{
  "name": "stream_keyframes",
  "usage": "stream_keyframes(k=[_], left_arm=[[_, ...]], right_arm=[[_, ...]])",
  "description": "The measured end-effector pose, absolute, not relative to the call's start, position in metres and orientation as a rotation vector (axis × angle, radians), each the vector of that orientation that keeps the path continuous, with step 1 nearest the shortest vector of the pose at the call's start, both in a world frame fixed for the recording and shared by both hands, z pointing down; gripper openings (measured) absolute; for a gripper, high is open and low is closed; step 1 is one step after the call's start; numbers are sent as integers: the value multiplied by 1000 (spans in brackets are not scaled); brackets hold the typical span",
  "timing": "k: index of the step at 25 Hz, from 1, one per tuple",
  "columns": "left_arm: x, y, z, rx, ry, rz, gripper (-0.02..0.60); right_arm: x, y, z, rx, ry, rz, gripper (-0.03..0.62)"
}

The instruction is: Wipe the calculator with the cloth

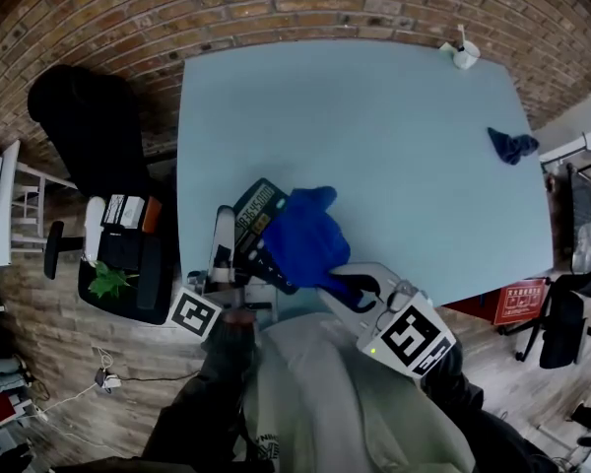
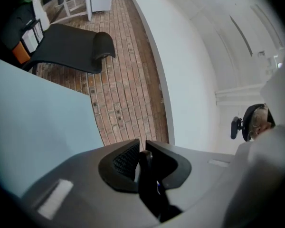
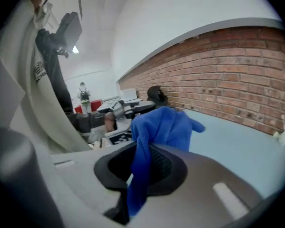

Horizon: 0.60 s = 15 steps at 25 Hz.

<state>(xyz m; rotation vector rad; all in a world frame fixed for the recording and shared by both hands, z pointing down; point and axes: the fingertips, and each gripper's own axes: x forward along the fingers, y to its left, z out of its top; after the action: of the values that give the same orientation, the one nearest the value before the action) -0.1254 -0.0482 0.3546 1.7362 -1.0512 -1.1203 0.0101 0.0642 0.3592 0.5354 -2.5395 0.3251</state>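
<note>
A black calculator (image 1: pixel 255 211) is held tilted above the near edge of the light blue table (image 1: pixel 374 136). My left gripper (image 1: pixel 227 264) grips it at its lower left side. In the left gripper view the jaws (image 2: pixel 141 152) are shut on the calculator's thin dark edge (image 2: pixel 149 184). A bright blue cloth (image 1: pixel 310 236) lies draped over the calculator's right part. My right gripper (image 1: pixel 347 286) comes in from the lower right and is shut on this cloth. In the right gripper view the cloth (image 3: pixel 156 127) is bunched between the jaws (image 3: pixel 142 161) and hangs down through them.
A second, darker blue cloth (image 1: pixel 513 146) lies crumpled near the table's right edge. A small white object (image 1: pixel 463 55) stands at the far right corner. A black chair (image 1: pixel 84 116) and a dark caddy with a green plant (image 1: pixel 113 274) are left of the table.
</note>
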Motion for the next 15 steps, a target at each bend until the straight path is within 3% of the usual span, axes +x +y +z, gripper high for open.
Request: stream_keyframes(k=[5, 11, 15], left_arm=[[-125, -48, 354, 1684, -1004, -1175, 38], [-127, -48, 355, 1590, -933, -1255, 40], [-126, -50, 365, 1498, -979, -1297, 38]], right_arm=[[-11, 85, 361, 400, -2589, 273, 46], [47, 13, 364, 838, -2515, 333, 47], [9, 51, 372, 625, -2549, 239, 46]])
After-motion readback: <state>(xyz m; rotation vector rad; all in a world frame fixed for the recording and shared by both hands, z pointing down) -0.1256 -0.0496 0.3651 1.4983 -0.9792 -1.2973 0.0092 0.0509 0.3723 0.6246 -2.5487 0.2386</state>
